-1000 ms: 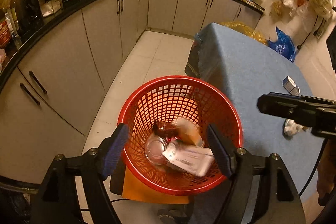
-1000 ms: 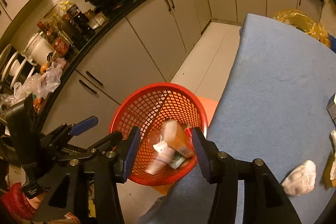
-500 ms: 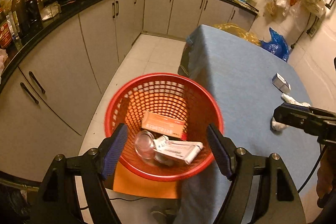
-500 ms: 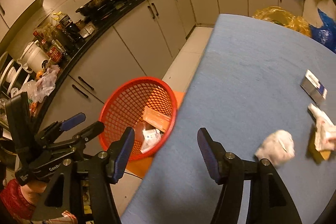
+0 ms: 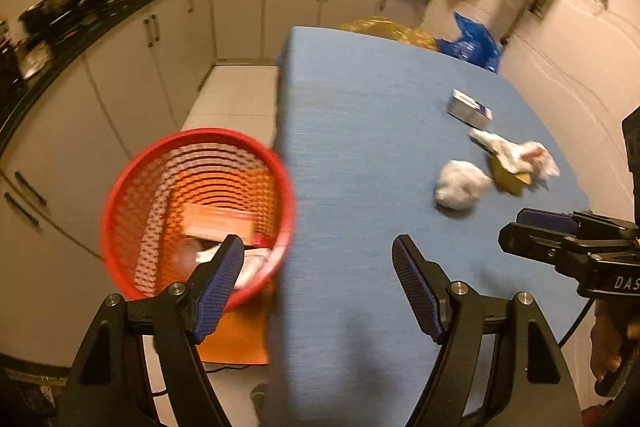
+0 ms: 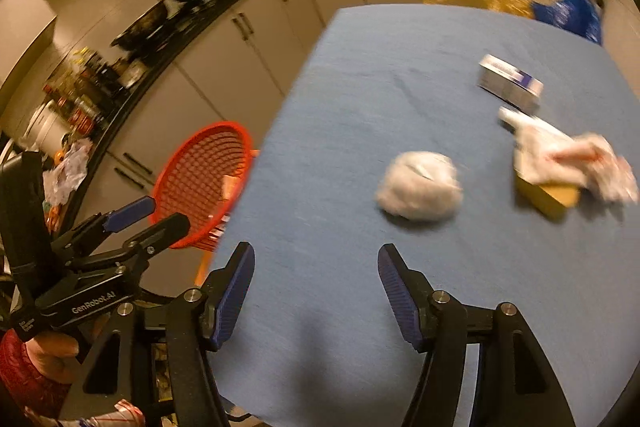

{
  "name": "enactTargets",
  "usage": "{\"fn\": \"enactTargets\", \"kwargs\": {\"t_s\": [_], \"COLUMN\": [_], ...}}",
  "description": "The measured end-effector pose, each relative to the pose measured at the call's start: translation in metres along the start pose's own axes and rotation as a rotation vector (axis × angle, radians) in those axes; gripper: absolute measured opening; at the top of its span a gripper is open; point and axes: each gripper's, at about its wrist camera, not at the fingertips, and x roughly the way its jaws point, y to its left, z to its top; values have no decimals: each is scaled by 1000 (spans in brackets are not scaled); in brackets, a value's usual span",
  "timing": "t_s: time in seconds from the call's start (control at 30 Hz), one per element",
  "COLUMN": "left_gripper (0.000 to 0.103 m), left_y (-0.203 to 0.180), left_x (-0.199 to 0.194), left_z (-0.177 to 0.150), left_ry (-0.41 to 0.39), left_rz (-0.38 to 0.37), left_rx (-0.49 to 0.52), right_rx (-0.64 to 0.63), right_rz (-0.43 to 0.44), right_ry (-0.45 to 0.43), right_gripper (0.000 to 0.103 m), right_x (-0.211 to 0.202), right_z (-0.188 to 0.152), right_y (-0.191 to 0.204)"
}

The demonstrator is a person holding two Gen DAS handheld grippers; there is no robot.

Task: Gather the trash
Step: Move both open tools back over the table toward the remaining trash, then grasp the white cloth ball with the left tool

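Observation:
A red mesh basket (image 5: 120, 187) stands on the floor left of the blue table (image 5: 360, 131); it holds an orange box and other trash, and also shows in the right wrist view (image 6: 192, 163). On the table lie a white crumpled wad (image 6: 420, 191), a crumpled white wrapper (image 6: 568, 155) over a yellow box (image 6: 548, 195), and a small white-and-blue box (image 6: 510, 81). My left gripper (image 5: 318, 259) is open and empty over the table's near left edge. My right gripper (image 6: 316, 267) is open and empty, just short of the wad.
White kitchen cabinets with a dark counter (image 5: 120, 7) holding woks and bottles run along the left and back. A yellow bag (image 5: 384, 27) and a blue bag (image 5: 472, 43) sit beyond the table's far end. An orange mat (image 5: 240, 339) lies under the basket.
Both grippers have swung right from above the basket to over the table. The basket has slid to the left of both views; the wad, wrapper and boxes have come closer.

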Motion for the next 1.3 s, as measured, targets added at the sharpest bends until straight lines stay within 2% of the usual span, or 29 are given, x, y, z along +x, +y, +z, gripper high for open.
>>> {"fn": "enactTargets", "kwargs": {"t_s": [0.33, 0.53, 0.8, 0.97, 1.03, 1.07, 1.2, 1.27, 1.3], "left_gripper": [77, 80, 80, 80, 63, 42, 34, 34, 34], "left_y": [-77, -116, -147, -155, -156, -156, -155, -153, -151], "left_x": [25, 56, 110, 132, 137, 140, 135, 128, 123], "left_z": [11, 28, 45, 51, 52, 52, 46, 41, 37], "left_ry": [41, 77, 125, 109, 111, 124, 112, 112, 112], "left_rz": [-77, -96, -47, -25, -13, -25, -27, -26, -33], "left_rx": [101, 155, 177, 186, 185, 179, 174, 170, 158], "right_rx": [124, 171, 229, 240, 241, 240, 232, 228, 226], "right_rz": [-62, -89, -124, -129, -125, -117, -73, -57, -53], "right_ry": [-16, -39, -48, -65, -72, -75, -78, -80, -78], "right_gripper": [68, 68, 68, 68, 68, 68, 68, 62, 54], "right_x": [-37, -58, -80, -89, -90, -89, -80, -73, -68], "right_z": [-19, -24, -27, -15, -6, -1, 23, 39, 46], "right_y": [-80, -117, -166, -189, -197, -200, -209, -215, -217]}}
